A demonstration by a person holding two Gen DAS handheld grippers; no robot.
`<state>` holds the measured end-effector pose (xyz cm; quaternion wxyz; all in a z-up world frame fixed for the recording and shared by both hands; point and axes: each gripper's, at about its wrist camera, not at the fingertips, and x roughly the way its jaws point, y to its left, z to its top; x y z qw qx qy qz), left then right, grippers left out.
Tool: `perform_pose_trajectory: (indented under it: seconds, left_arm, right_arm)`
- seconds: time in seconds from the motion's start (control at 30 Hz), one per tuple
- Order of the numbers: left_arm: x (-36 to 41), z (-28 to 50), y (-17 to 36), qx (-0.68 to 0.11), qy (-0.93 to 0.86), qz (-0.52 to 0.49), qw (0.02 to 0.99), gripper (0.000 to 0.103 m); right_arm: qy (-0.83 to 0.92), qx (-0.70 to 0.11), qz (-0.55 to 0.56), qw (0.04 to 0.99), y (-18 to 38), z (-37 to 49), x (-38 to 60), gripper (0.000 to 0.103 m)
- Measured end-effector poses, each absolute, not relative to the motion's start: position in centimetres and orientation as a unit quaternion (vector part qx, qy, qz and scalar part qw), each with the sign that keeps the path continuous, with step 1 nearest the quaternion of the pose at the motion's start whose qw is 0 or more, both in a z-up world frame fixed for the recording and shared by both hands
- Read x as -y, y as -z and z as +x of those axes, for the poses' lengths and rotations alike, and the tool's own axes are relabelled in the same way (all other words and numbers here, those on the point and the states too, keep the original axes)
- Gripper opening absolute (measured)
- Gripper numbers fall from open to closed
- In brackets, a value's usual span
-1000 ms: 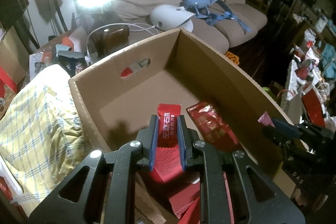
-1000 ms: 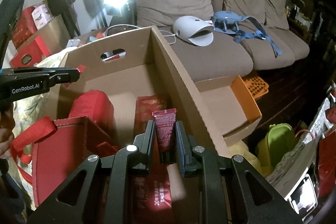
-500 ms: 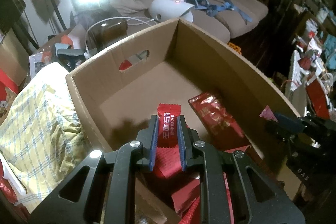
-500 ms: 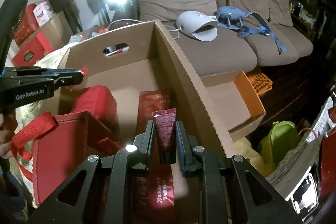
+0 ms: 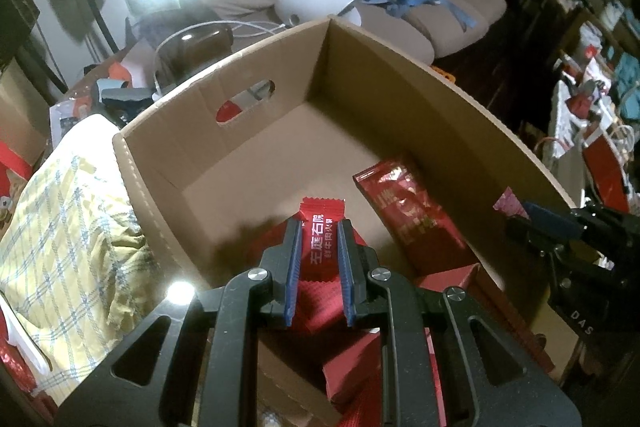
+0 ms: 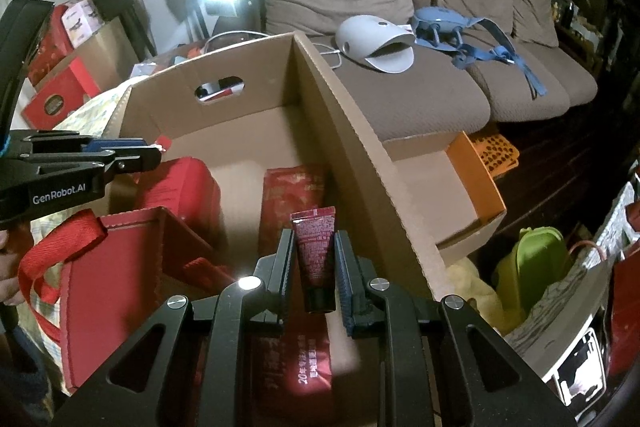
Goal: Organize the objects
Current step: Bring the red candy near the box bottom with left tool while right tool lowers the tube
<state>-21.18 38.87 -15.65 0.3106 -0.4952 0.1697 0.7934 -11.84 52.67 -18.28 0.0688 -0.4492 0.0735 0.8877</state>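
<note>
Gripping a red snack sachet (image 5: 322,247) between its blue pads, the left gripper (image 5: 319,227) hangs above the near end of an open cardboard box (image 5: 400,99), jaws closed on the packet's two long edges. Just beneath it lie more red packets and a red carton (image 5: 352,367). At the two o'clock side of the sachet, a long red foil pack (image 5: 404,203) rests on the box floor against the right wall.

The right gripper (image 6: 314,239) is clamped on a small dark-red tube (image 6: 316,255), cap toward the camera, over the same box by its right wall. At its nine o'clock sits a red gift bag (image 6: 112,267) with a ribbon handle; at eleven o'clock, a red padded pouch (image 6: 180,187).

Beyond the box, at twelve to one o'clock, a brown sofa (image 6: 420,99) carries a white domed device (image 6: 372,39) and a blue strapped harness (image 6: 460,31).
</note>
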Motion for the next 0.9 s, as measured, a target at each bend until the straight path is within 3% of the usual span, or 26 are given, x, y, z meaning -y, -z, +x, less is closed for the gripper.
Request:
perform_pose_trajectory:
  seconds: [0.9]
  left_arm:
    - [-38.8,-21.6,16.9,-0.174,-0.781,-0.517,0.302,0.016]
  right_arm:
    - [-0.877,-0.071,-0.469,0.072,19.0,-11.9,-52.8,0.018]
